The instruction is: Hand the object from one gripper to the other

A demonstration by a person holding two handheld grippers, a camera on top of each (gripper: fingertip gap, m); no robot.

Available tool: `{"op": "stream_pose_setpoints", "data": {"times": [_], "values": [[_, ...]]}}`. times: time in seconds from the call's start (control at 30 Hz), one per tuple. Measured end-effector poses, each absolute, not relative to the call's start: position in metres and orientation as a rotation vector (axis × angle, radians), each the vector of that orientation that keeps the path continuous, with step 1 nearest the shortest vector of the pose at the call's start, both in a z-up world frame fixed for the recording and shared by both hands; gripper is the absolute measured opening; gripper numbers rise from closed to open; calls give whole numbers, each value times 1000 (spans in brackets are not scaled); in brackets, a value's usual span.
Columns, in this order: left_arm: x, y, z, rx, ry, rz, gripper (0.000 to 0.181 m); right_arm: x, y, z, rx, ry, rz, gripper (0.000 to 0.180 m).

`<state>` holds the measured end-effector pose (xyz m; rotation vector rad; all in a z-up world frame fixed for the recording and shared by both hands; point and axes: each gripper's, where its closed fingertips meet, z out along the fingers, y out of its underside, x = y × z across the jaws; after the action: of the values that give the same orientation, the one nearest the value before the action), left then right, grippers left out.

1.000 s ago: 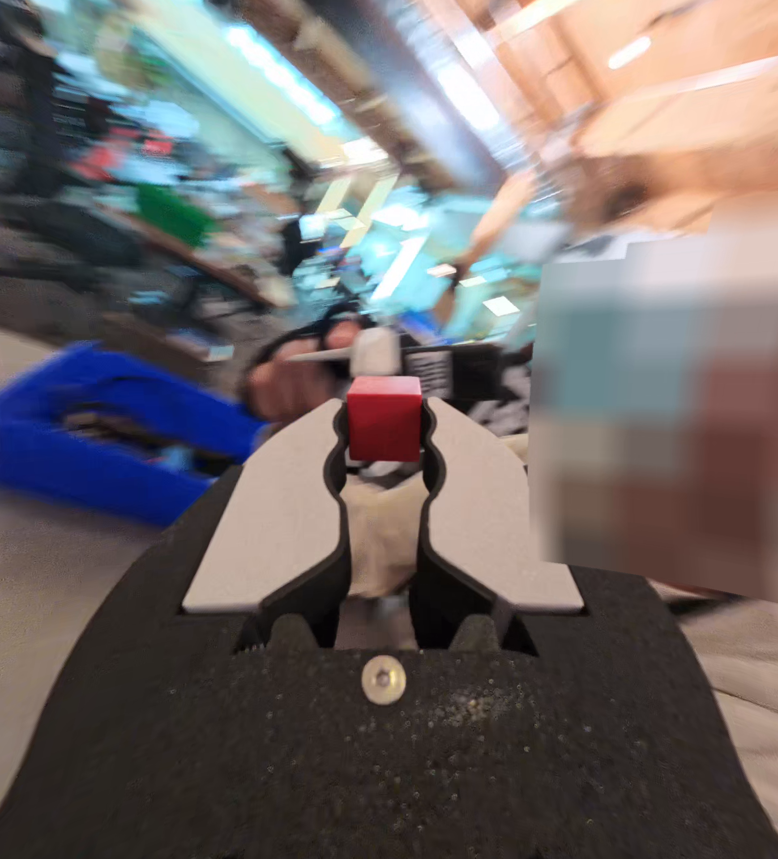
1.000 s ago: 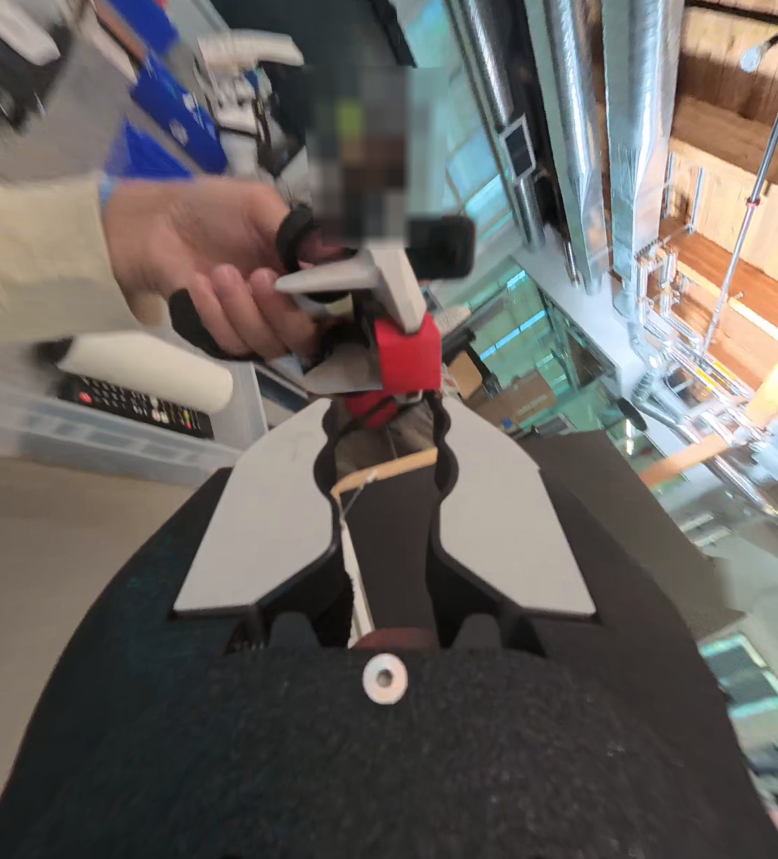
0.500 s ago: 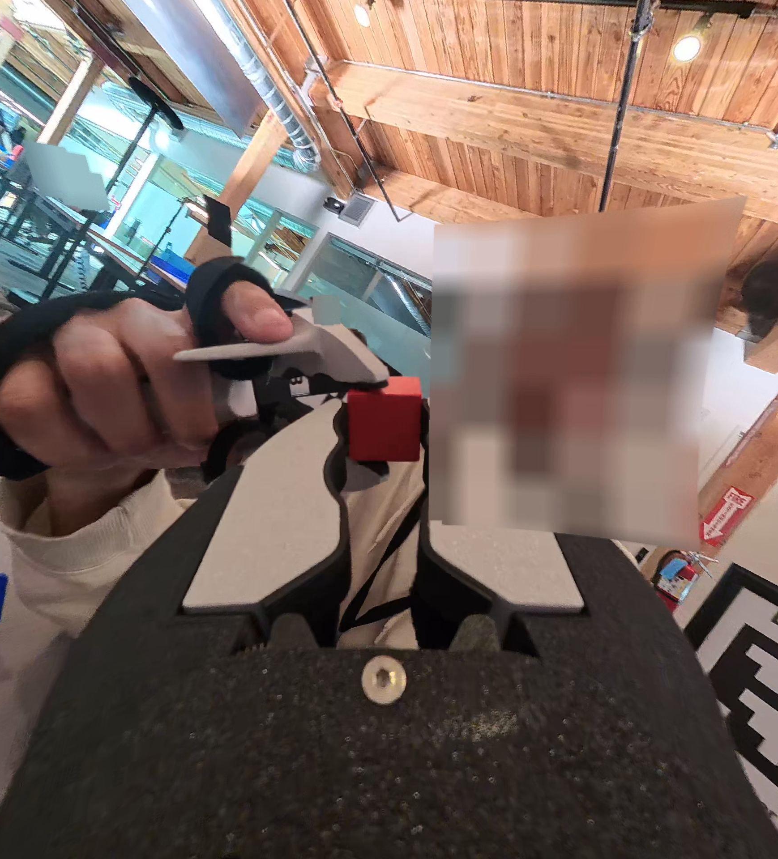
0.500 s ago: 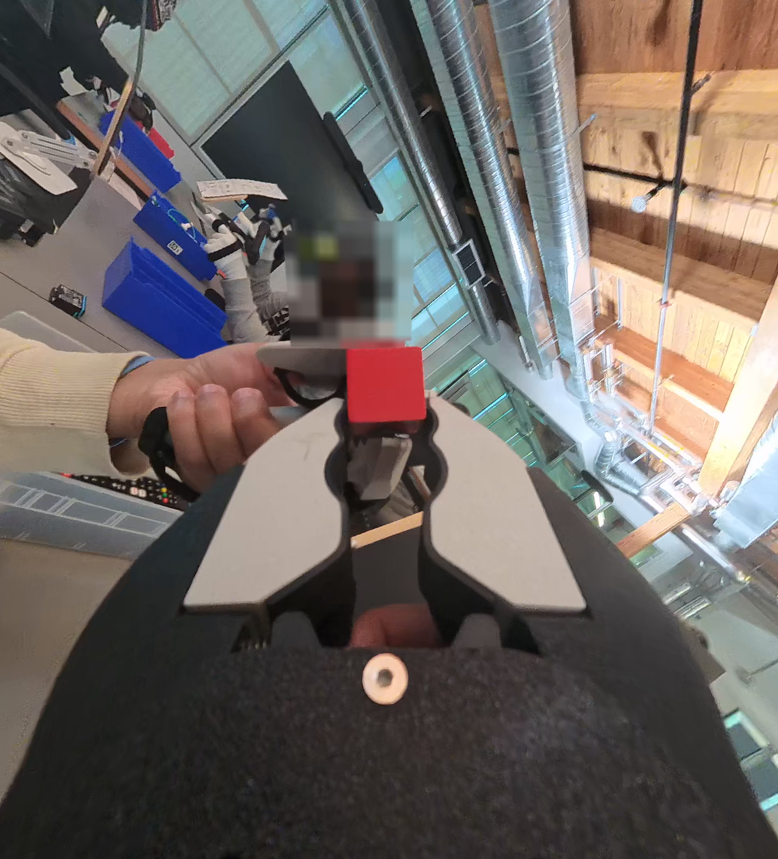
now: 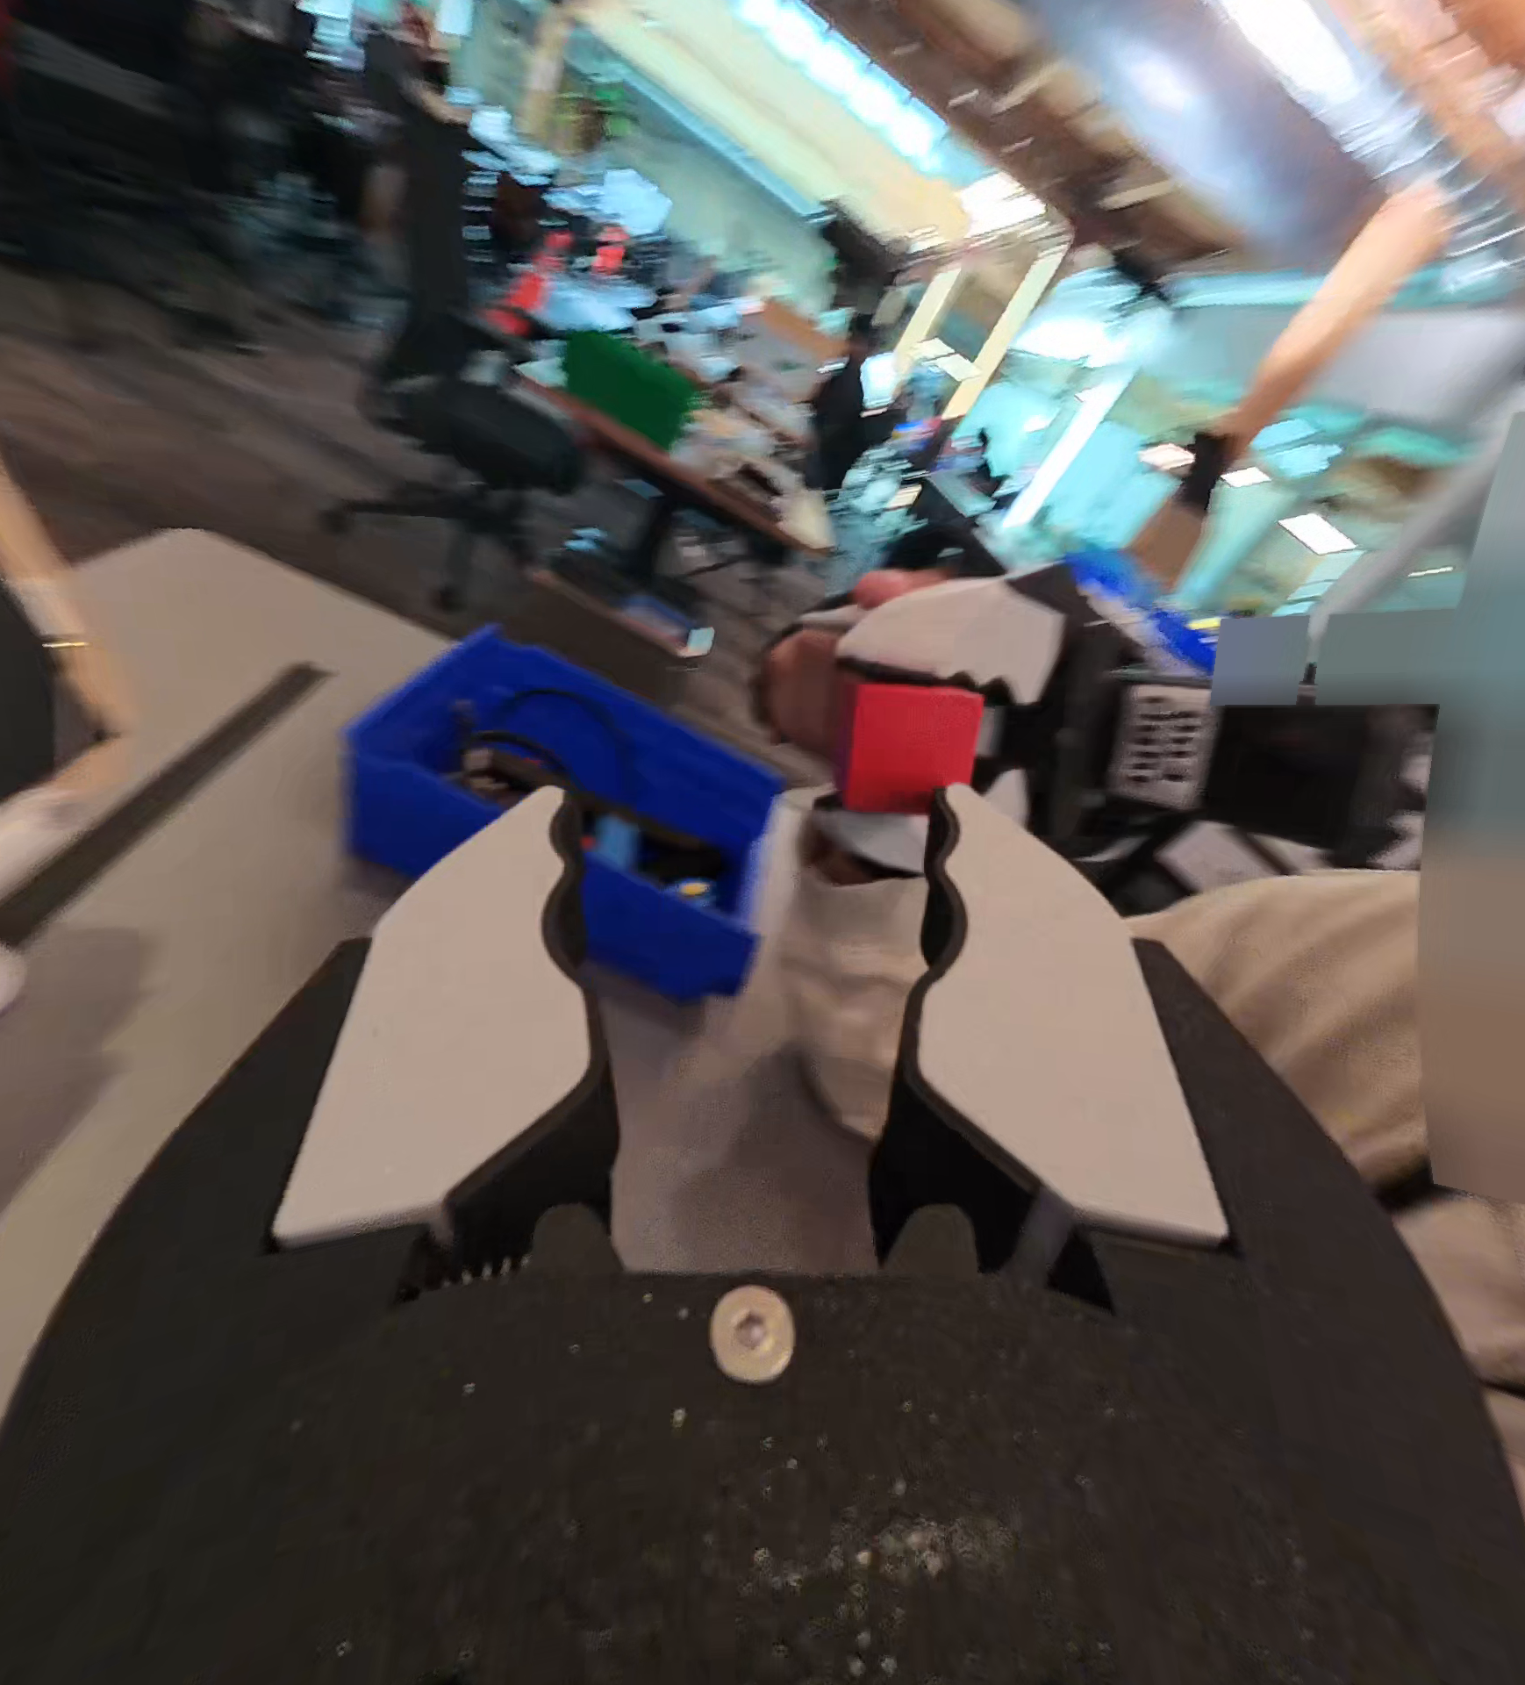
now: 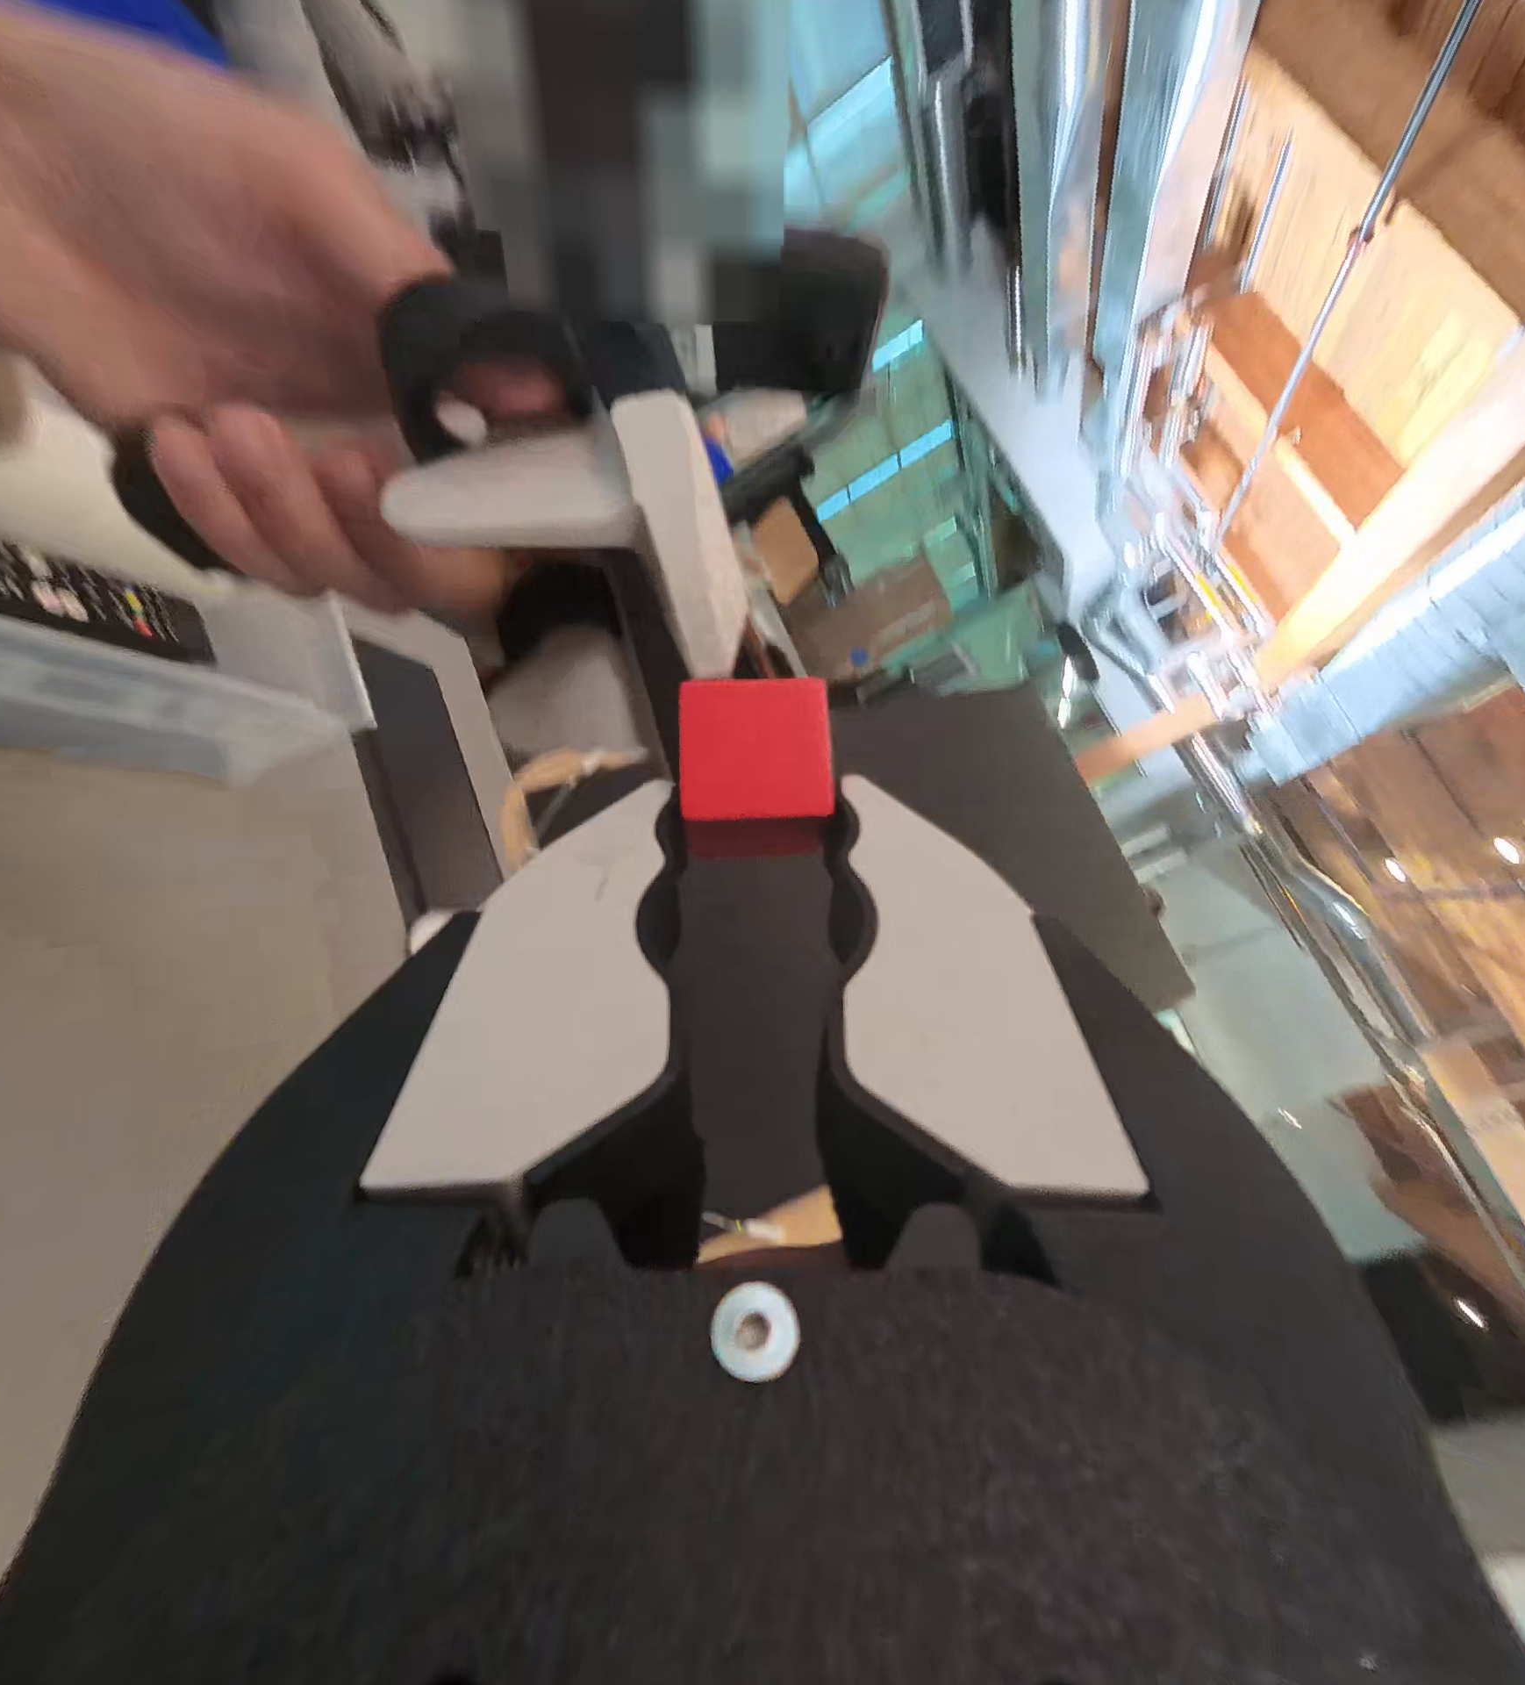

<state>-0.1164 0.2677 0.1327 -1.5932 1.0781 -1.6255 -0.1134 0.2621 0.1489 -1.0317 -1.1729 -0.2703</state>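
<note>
Blurred workshop behind, and my right gripper (image 6: pixel 754 807) is clamped on the red cube (image 6: pixel 754 748) at its tips. My left gripper (image 5: pixel 750 807) gapes empty just short of it. Only its view catches the blue bin (image 5: pixel 431 775) on the table.

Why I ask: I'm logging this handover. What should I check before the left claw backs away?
1. Right claw shut on the red cube: ok.
2. Left claw open: ok, jaws wide apart.
3. Left claw clear of the cube: cannot tell; one finger ends right at the cube's top edge in the right wrist view.
4. Cube seated deep in the right claw: not ok, pinched at the very tips only.
5. Blue bin out of the left claw's way: ok, it sits on the table beyond.
</note>
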Motion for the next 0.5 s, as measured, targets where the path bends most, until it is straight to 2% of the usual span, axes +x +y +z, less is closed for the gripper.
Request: {"op": "stream_pose_setpoints", "data": {"times": [0.13,0.5], "values": [[-127,292,112,-1704,1081,-1234,65,-106,282,134,-1137,-1184,-399,29],[-115,306,93,-1779,1087,-954,53,-95,309,111,-1247,-1210,-567,29]]}}
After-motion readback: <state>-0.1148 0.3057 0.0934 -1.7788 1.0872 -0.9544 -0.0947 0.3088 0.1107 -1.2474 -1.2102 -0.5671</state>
